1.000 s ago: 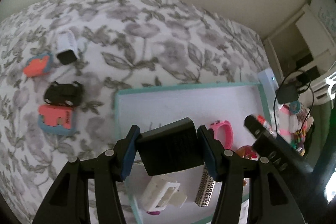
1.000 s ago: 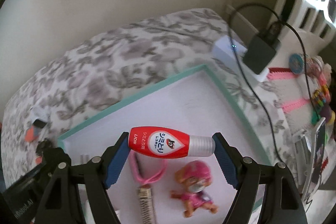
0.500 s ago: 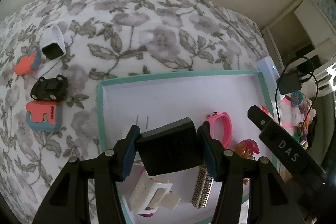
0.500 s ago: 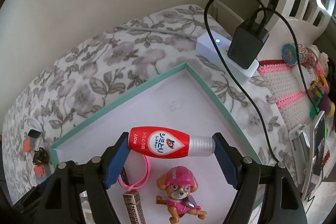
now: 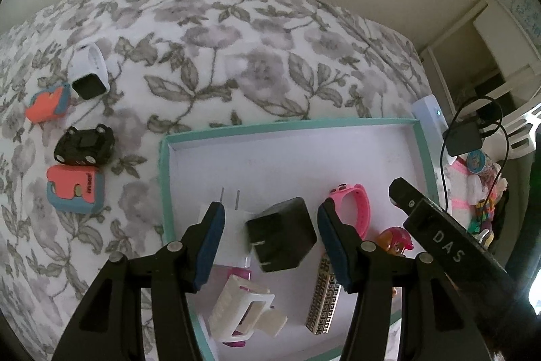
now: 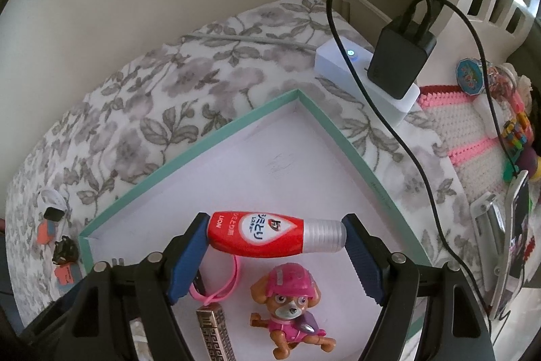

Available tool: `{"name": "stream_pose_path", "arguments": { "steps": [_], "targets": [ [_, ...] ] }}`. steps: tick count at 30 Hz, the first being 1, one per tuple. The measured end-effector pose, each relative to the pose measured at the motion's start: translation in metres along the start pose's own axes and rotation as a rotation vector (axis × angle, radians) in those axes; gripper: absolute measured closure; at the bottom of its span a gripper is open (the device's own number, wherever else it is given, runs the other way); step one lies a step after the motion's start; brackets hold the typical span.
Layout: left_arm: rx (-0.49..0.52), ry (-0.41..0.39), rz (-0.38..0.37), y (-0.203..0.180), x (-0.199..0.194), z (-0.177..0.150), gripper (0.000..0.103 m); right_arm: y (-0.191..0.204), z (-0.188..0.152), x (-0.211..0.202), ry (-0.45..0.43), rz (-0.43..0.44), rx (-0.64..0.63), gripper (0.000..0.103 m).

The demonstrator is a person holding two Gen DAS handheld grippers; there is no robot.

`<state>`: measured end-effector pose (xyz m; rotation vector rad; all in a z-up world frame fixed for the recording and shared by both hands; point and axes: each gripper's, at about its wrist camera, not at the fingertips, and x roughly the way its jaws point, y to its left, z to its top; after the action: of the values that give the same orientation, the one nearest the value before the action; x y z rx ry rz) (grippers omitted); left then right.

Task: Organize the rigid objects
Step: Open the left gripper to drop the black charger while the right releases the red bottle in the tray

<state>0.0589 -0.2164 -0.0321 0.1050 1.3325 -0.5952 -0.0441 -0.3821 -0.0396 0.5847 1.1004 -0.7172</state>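
Note:
A teal-rimmed tray lies on a floral bedspread. My left gripper is open above it; a black charger cube lies loose between the fingers, beside a white plug adapter. The tray also holds a pink watch, a white hair clip, a patterned bar and a pup figure. My right gripper is shut on a red bottle with a silver cap, held over the tray.
Left of the tray lie a black toy car, two coral-and-blue cases and a white watch. A white power strip with a black adapter and cable sits beyond the tray's far right corner. A knitted basket is at right.
My left gripper has opened and let go of the black charger cube, which now lies tilted in the tray. My right gripper keeps the red bottle and has moved further over the tray.

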Motion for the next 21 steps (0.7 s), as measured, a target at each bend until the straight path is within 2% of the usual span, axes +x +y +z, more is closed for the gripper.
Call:
{"name": "stream_pose_path", "arguments": {
  "steps": [9,11,13,21],
  "targets": [
    [-0.035,-0.023,-0.007,0.011,-0.010,0.004,0.044,0.005,0.003,-0.002,0.002,-0.012,-0.024,0.022],
    [-0.046,-0.032,0.002,0.016,-0.014,0.005,0.042,0.006,0.004,-0.005,-0.006,-0.013,-0.028,0.020],
    [-0.062,-0.040,0.011,0.021,-0.016,0.007,0.035,0.007,0.005,-0.008,-0.012,-0.008,-0.026,0.016],
    [-0.121,-0.078,0.055,0.048,-0.027,0.014,0.035,0.012,0.008,-0.020,-0.049,-0.019,-0.047,0.012]
  ]
}}
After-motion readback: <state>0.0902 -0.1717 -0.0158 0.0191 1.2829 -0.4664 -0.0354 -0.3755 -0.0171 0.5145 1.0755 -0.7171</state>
